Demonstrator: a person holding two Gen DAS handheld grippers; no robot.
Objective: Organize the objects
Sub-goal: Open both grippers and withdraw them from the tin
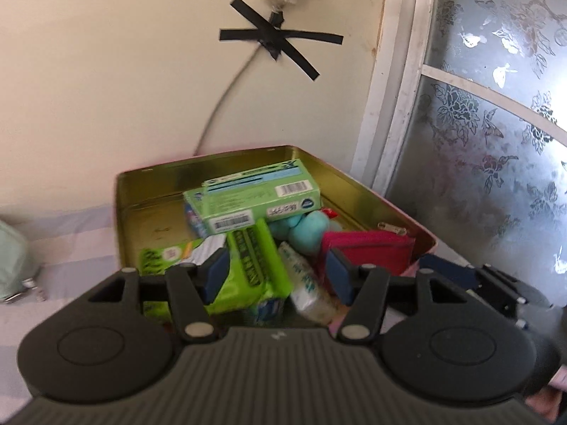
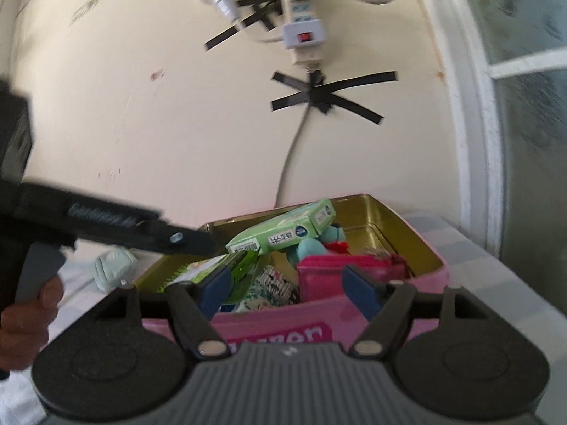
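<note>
From the left wrist camera, the left gripper [image 1: 276, 276] hangs over the near edge of a rectangular metal tin [image 1: 141, 191], gold inside and pink outside; its blue pads stand partly apart and press on nothing, though a glossy lime-green packet [image 1: 255, 265] and a white printed sachet [image 1: 308, 283] lie below and between them. Inside the tin, a pale green cardboard box [image 1: 248, 194] with barcodes and a blue stripe leans across the far half, rounded teal shapes [image 1: 304, 228] sit beneath it, and a soft magenta pouch [image 1: 368, 251] fills the near right corner; the print on all of these is too blurred to read. The tin rests on a pale checked cloth [image 1: 71, 241] against a cream wall, where black tape [image 1: 280, 40] crosses over a grey cable. From the right wrist camera, the right gripper [image 2: 287, 292] hovers just before the tin's pink front wall [image 2: 283, 322], which bears a white-lettered label that is partly hidden and unreadable; the jaws are moderately wide and empty. The left gripper [image 2: 191, 242] reaches in from the left over the tin's rim, held by a hand [image 2: 28, 326]. A crumpled mint-green wad [image 2: 113, 269] lies on the cloth left of the tin.
</note>
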